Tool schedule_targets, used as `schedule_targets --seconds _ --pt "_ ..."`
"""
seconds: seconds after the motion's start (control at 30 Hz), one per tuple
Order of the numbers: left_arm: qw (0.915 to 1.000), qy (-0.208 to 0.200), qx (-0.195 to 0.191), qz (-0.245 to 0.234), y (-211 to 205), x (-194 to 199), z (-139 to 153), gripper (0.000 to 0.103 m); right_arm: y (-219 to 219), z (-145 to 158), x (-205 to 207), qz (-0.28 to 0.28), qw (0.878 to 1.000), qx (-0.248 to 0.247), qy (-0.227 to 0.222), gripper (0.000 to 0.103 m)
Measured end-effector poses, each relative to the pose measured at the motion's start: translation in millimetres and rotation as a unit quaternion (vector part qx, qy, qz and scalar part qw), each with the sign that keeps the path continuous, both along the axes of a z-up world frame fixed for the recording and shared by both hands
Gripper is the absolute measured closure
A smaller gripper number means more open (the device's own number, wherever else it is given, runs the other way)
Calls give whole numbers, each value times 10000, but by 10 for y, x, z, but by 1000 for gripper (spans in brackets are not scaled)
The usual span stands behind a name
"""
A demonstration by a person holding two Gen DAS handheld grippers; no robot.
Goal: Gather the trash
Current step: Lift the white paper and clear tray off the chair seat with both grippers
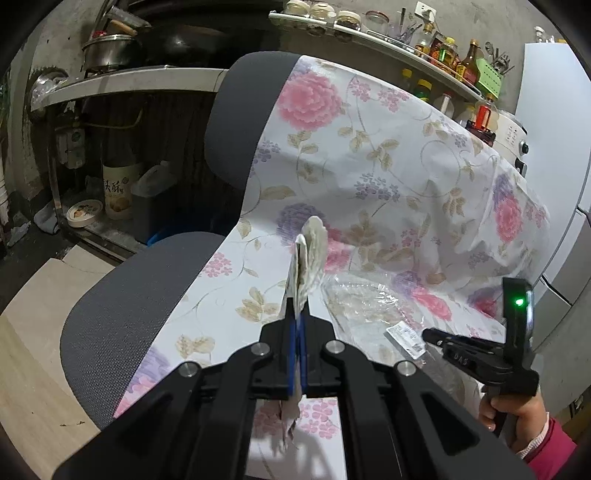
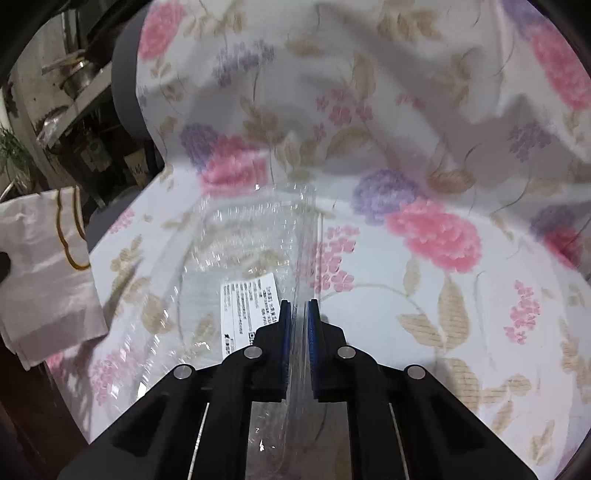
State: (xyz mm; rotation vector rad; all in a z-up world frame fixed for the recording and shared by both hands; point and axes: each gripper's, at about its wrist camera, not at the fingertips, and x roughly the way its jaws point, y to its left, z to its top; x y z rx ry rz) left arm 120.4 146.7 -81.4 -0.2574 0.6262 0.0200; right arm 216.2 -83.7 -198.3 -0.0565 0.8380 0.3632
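Left gripper, blue pads pressed together on a crumpled whitish paper scrap; scrap standing upright between the pads, upper part projecting past the fingertips, lower end hanging behind them, raised above the seat. Right gripper, blue pads nearly closed on the thin edge of a clear plastic wrapper; wrapper spread to the left over the floral cloth, with a white printed label just beside the left pad. Same wrapper and label in the left wrist view, lying on the seat between the two tools, right gripper reaching in from the right edge, green light lit on its body, hand in a pink sleeve around its handle. Floral cloth draped over backrest and seat of a grey mesh chair. White bag with cord handles to the left of the chair, below seat level. Kitchen shelf with jars and bottles in the background; pots stacked on a lower counter at upper left.
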Motion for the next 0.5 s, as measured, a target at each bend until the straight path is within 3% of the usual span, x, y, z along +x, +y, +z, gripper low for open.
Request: schedule_targets --seconds 0.23,0.5 --pt "9991 -167 -1 -378 -329 -107 139 103 -425 521 -435 -297 9967 288 -694 97" --pt "9932 -490 -74 -1049 -960 -266 364 103 -1088 910 -1022 -761 9889 365 -1223 97"
